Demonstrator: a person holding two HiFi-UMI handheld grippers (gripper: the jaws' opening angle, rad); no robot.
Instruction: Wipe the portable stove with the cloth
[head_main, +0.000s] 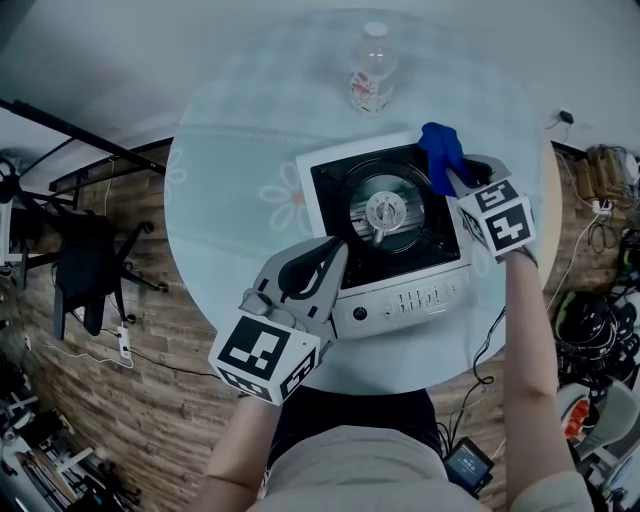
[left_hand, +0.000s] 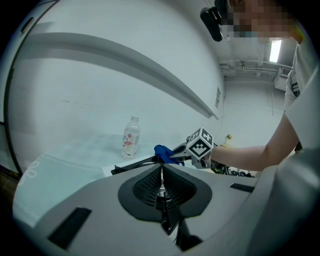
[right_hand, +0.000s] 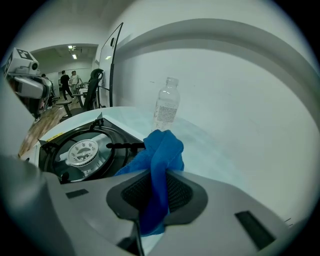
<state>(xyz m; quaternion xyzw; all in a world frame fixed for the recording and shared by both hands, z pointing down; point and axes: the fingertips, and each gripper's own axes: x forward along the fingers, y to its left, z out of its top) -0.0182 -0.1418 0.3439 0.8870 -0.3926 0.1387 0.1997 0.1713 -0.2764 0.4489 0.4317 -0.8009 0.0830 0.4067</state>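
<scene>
The right gripper is clamping the cloth, leaving a wad ahead of its jaws for wiping the stove. The left gripper, jaws together and empty, is likely bracing the stove just ahead.

Clear plastic bottle upright on the round pale table, black office chair on the wood-pattern floor

stove on round table | right tongs hold cloth at its edge
</scene>
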